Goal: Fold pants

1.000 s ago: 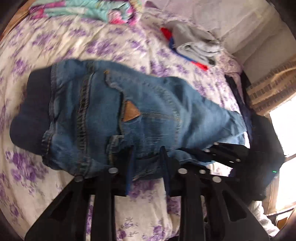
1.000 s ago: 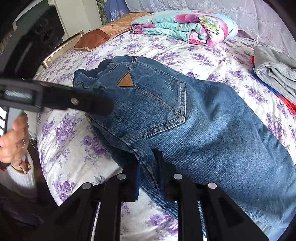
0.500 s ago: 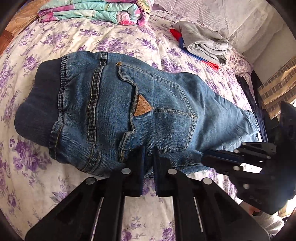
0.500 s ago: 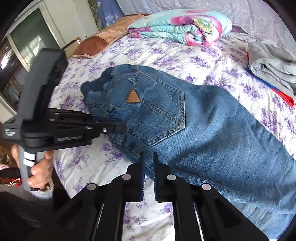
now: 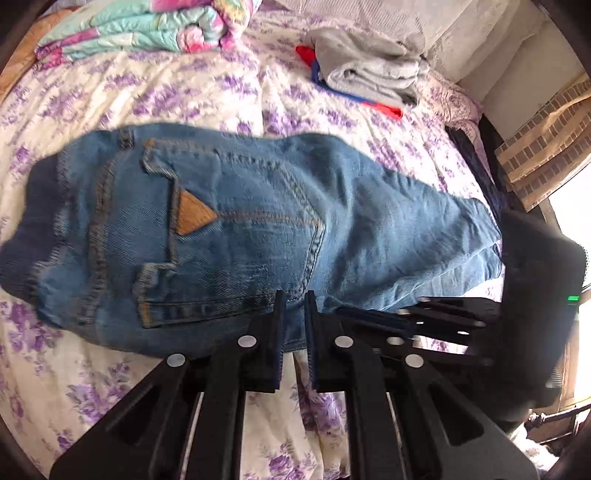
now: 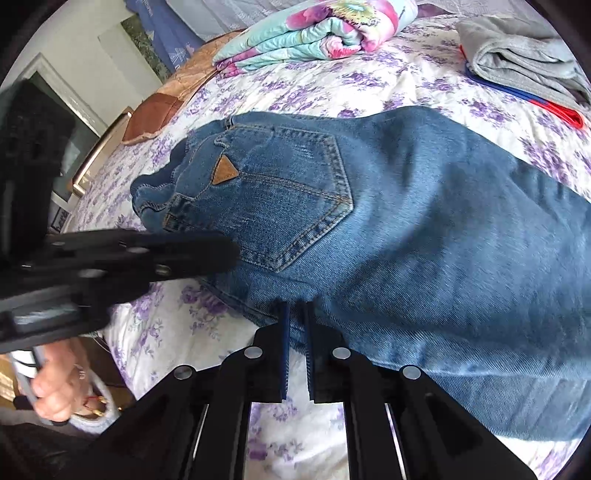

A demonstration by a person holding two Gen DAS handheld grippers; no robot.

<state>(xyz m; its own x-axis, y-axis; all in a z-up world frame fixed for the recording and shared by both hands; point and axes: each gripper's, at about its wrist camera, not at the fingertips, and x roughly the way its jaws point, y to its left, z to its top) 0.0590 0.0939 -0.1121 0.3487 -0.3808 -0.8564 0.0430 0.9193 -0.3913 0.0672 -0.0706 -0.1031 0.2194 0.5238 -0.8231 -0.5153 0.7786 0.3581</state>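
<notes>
Blue jeans lie flat on the flowered bedspread, back pocket and tan triangle patch up, waistband at the left. My left gripper is shut on their near edge just below the pocket, with denim showing in the narrow gap. My right gripper is shut on the same near edge further along the leg of the jeans. In the left wrist view the right gripper reaches in from the right, close beside the left one. The left gripper comes in from the left in the right wrist view, with a person's hand on its handle.
A folded floral quilt lies at the far side of the bed. Folded grey clothes with red and blue pieces sit at the far right. A brown pillow is at the head. The bed's near edge runs just below both grippers.
Both grippers' jaws have narrowed onto the jeans' near edge. The bunched edge fold has flattened out. Both hands have shifted along the edge, and the right wrist has rolled.
</notes>
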